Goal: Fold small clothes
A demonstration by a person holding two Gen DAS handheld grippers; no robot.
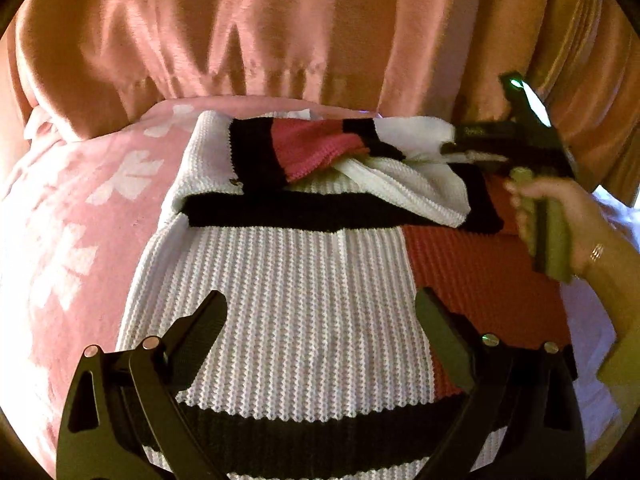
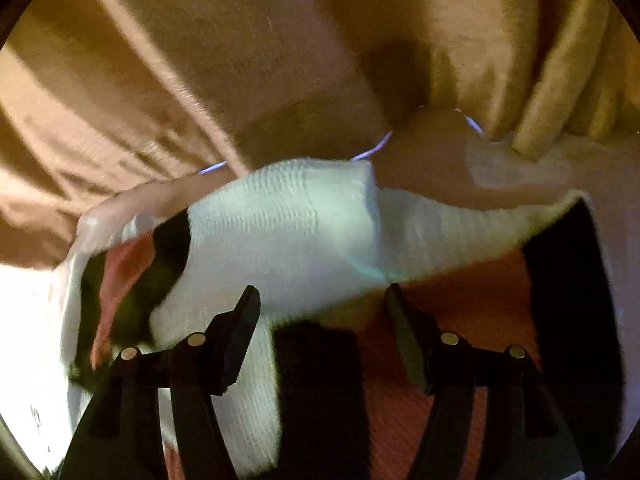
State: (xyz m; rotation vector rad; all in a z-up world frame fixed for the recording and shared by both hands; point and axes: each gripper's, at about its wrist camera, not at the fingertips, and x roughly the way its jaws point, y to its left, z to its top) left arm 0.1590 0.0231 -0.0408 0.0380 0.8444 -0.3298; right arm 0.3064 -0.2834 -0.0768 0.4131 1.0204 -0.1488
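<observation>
A pink floral sheet (image 1: 80, 216) is seen at nine o'clock. The knit sweater (image 1: 296, 280) is spread at the centre, a sleeve folded across its top. The left tongs (image 1: 320, 312) are held wide open above it, gripping nothing. At three o'clock, the right tongs (image 2: 322, 300) are held open over the sleeve, nothing pinched.
</observation>
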